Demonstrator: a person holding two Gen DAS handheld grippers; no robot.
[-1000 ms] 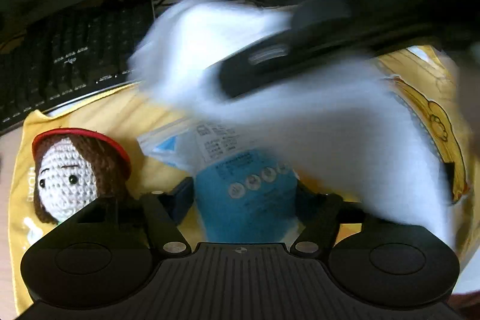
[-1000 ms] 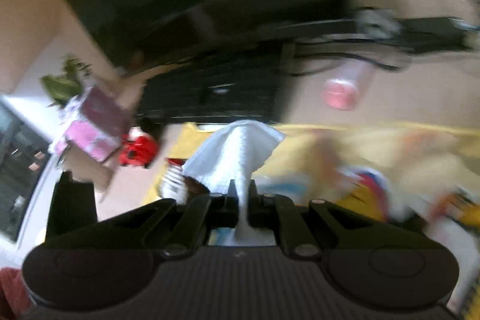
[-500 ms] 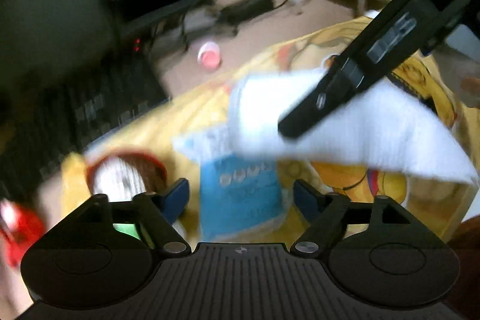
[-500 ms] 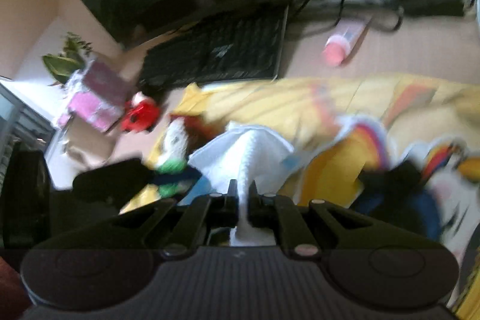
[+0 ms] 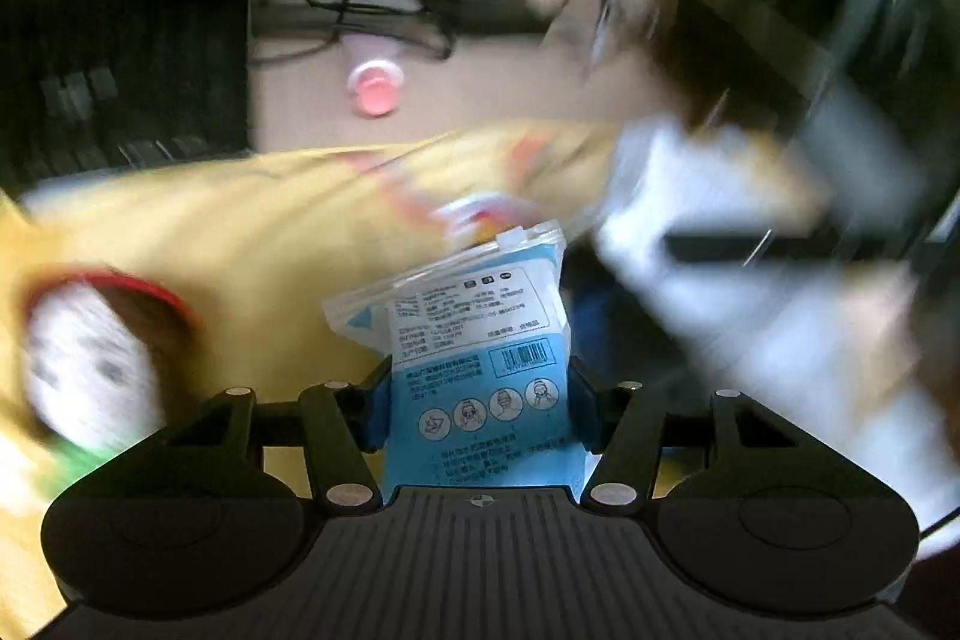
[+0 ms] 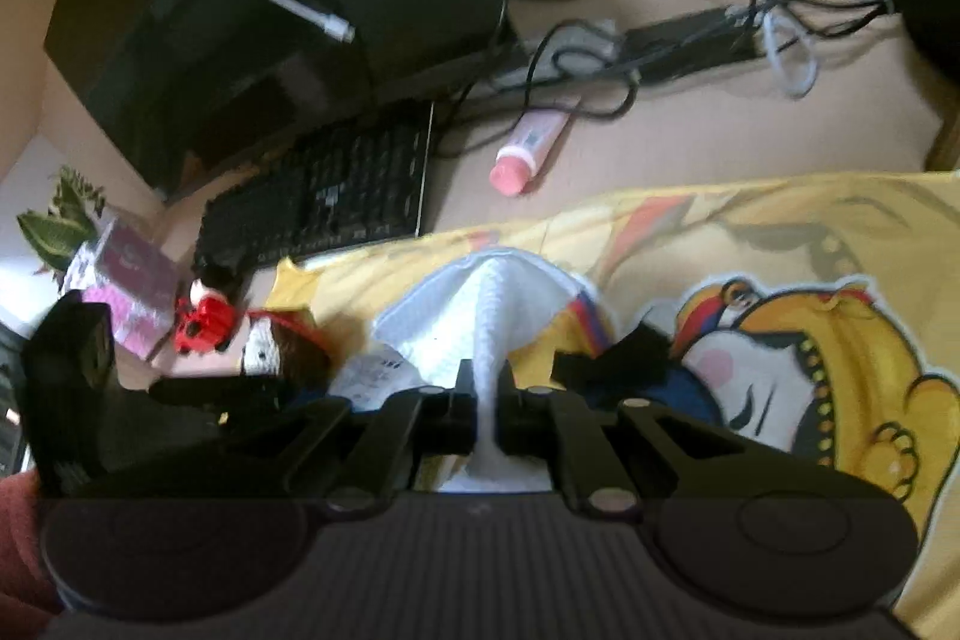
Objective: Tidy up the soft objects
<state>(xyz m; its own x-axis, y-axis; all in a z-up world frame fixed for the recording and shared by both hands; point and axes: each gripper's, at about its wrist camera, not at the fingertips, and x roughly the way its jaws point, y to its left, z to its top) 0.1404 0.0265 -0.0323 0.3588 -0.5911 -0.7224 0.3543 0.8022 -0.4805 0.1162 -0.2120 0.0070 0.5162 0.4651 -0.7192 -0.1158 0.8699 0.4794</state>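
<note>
Since the earlier frame our left gripper (image 5: 477, 415) has been closing its jaws, now clamped on the blue mask packet (image 5: 480, 340), which stands up between them above the yellow blanket (image 5: 240, 232). Our right gripper (image 6: 485, 415) has swung sideways, jaws together on the white cloth (image 6: 480, 310), limp, fanning forward from the pinch.

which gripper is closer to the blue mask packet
Left. The left gripper is clamped on the blue mask packet; the right gripper holds the white cloth beside it.

Both wrist views close, angled down, sharing yellow cloth (image 5: 228, 232).
</note>
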